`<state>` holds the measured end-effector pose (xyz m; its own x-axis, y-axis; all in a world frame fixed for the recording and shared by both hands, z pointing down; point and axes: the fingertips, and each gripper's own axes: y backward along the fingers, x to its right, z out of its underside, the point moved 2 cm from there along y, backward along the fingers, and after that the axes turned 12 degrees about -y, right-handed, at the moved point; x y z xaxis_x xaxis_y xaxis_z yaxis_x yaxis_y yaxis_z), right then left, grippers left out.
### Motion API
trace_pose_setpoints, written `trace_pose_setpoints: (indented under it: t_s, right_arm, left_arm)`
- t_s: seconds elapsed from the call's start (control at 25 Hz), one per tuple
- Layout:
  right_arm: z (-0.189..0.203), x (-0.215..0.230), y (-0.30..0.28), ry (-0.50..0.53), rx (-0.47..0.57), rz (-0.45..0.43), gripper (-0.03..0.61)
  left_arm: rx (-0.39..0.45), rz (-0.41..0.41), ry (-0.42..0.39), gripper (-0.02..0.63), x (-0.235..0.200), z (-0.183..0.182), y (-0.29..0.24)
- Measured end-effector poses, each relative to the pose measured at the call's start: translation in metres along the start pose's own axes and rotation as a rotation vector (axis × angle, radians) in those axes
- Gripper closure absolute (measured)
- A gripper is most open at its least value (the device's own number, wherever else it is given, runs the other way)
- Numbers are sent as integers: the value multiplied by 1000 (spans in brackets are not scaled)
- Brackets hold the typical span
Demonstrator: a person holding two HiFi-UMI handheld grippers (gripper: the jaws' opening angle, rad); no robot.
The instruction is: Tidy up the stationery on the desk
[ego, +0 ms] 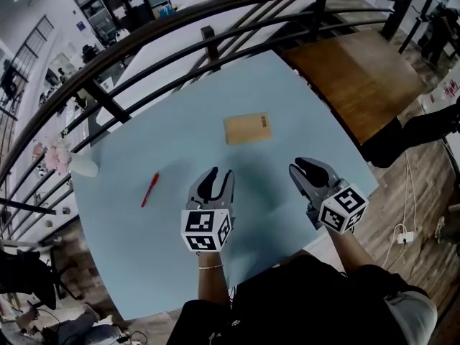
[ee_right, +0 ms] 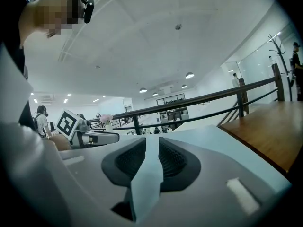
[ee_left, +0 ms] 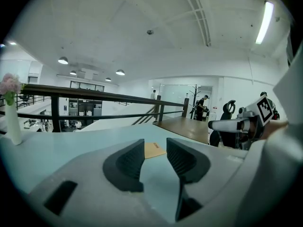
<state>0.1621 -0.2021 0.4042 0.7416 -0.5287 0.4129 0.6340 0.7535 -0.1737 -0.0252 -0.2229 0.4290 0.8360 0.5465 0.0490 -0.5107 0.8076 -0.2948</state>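
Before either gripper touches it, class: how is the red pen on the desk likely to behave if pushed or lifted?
Slim and lying flat, the red pen may roll sideways on the smooth desk if nudged. It is small and thin, so it is probably light and stiff.

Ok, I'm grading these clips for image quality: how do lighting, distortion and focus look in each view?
Head view: even light, soft shadow on the desk between left claw and right claw, fisheye bows the railing. Left gripper view: dark corners, strip light glares upper right. Right gripper view: dark corners, mosaic patch upper left.
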Motion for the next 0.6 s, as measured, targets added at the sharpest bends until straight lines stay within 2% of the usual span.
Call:
trace_pose_setpoints:
  t_s: [0.32, 0.6]
  right_arm:
    - [-4, 35, -38, -2, -68, -20, 482]
    - [-3, 67, -71, -16, -115, -20, 474]
  left_arm:
    - [-77, -22, 37, 403, -16, 13, -47]
    - [-143, -25, 71, 377, -30, 27, -89]
